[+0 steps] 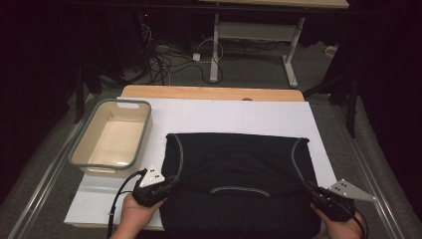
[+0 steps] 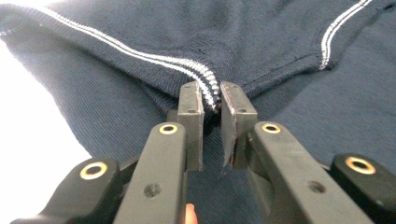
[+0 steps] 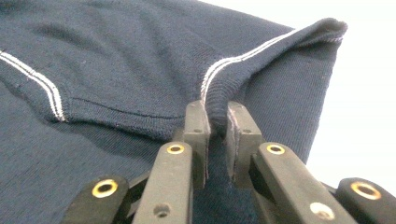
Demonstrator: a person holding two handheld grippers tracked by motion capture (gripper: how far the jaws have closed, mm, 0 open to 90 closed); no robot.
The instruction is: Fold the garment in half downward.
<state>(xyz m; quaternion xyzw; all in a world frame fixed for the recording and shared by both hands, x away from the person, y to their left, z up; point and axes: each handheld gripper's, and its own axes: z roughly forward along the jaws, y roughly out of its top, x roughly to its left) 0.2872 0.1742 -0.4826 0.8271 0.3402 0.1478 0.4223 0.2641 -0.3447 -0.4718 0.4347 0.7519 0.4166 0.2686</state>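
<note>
High view: each hand-held gripper [image 1: 166, 185] [image 1: 312, 191] pinches the navy, white-striped knit garment [image 1: 239, 169].

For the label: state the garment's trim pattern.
Two thin white stripes on the dark blue garment, clearest in the left gripper view.

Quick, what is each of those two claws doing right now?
Left gripper: closed on the navy garment's striped edge.
Right gripper: closed on the garment's other striped edge.

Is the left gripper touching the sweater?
Touching. In the left gripper view the left gripper has both jaws clamped on the sweater's white-striped ribbed edge.
</note>
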